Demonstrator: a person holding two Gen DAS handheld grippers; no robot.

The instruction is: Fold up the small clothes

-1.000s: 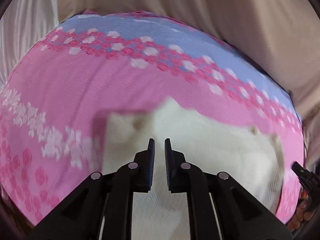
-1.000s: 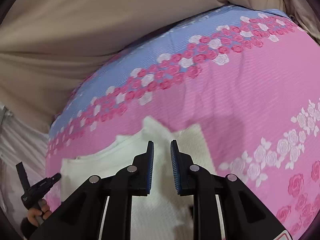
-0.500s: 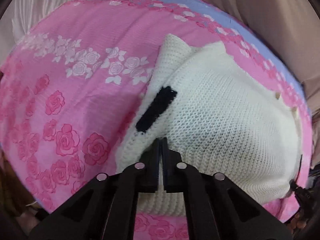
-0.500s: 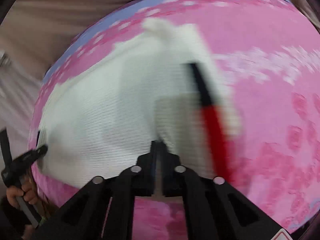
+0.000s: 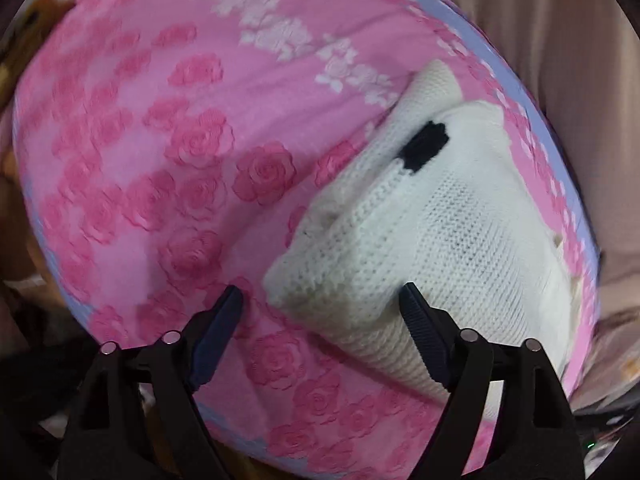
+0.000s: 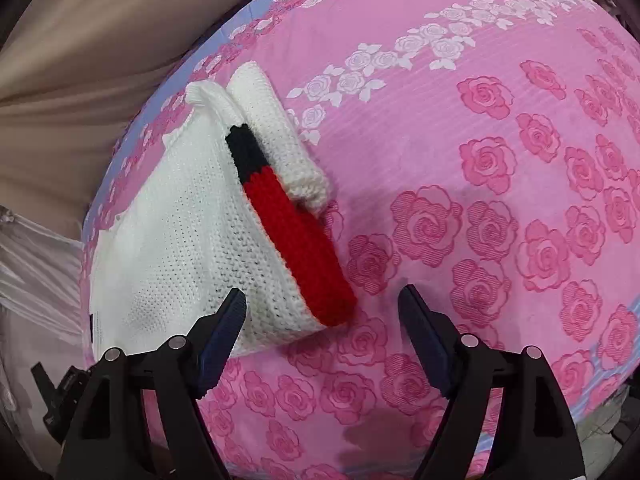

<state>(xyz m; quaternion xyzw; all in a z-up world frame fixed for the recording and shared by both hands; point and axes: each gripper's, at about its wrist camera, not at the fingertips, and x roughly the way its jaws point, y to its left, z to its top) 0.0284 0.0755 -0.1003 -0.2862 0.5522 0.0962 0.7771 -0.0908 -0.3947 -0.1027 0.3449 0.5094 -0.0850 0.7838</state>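
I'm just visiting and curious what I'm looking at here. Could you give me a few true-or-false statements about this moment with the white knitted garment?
1. The left gripper is clamped on the white knitted garment. False: its jaws stand wide open.
2. The right gripper is open. True.
3. The garment has a red and black band. True.
4. The garment lies on a plain grey sheet. False: a pink rose-patterned bedspread.

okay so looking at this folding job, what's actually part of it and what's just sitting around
Part of the job:
white knit sweater, folded, with a red and black stripe
left gripper, open
right gripper, open

Just there:
pink rose bedspread
beige curtain
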